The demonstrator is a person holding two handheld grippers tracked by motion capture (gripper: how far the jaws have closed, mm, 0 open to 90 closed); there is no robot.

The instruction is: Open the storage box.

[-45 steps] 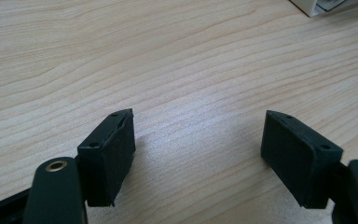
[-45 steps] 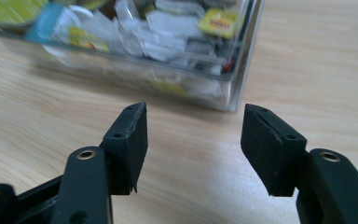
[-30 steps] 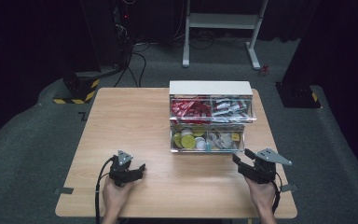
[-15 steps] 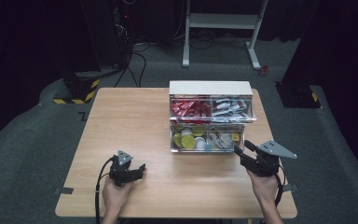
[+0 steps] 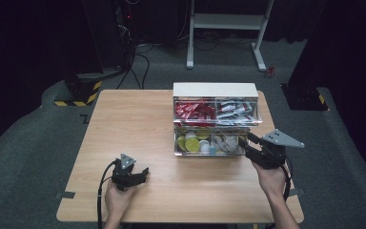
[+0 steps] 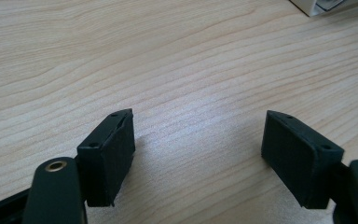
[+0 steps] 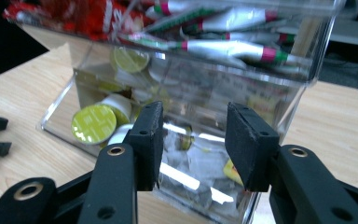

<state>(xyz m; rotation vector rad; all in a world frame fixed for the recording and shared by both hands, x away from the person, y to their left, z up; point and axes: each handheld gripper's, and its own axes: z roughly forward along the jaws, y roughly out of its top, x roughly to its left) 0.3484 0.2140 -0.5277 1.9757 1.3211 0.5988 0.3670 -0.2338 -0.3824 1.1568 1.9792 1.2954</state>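
right claw (image 7: 193, 140) empty, closing | before clear organizer (image 5: 215, 121) | table (image 5: 124, 119)

High view looks down on the table (image 5: 138, 119); both gripper views sit close above it.

A light wooden table (image 5: 124, 119) stands on grey carpet (image 5: 28, 157) in a dim room with black surroundings. Beyond its far edge, a white metal frame (image 5: 228, 24) rises, cables (image 5: 138, 62) trail across the floor, and a yellow-black striped base (image 5: 76, 93) sits near the far left corner.
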